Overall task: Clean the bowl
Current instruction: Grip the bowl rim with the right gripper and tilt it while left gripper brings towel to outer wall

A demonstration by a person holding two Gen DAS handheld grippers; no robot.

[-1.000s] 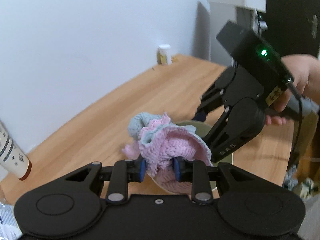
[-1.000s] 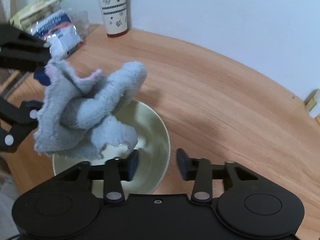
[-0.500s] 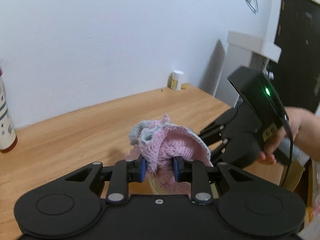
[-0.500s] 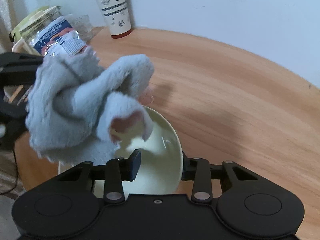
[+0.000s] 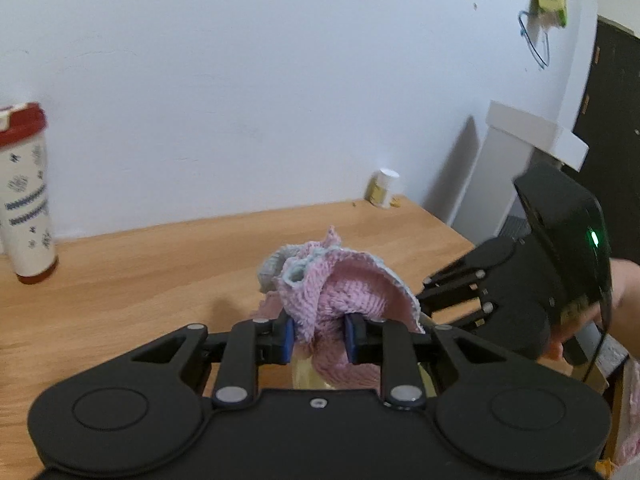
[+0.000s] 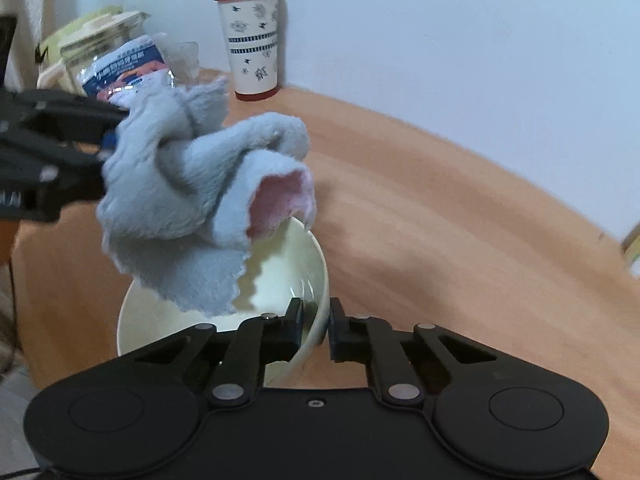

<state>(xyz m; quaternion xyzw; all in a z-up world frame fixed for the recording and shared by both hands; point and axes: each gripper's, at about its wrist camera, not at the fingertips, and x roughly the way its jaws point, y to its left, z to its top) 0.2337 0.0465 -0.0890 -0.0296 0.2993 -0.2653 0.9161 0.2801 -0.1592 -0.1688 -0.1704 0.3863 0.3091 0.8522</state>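
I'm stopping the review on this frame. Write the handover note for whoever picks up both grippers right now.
Left gripper: shut on the pink and blue cloth, bunched and held above the bowl.
Right gripper: shut on the rim of the pale green bowl, one finger inside, one outside. The bowl looks tipped toward the cloth.
The cloth's lower edge hangs into the bowl; whether it touches the inside cannot be told.
Both are over the wooden table. A red-lidded tumbler stands by the wall.
Done: cloth and bowl both gripped.
Left: wipe the inside, then set the bowl and cloth down. How clean the bowl is cannot be judged.
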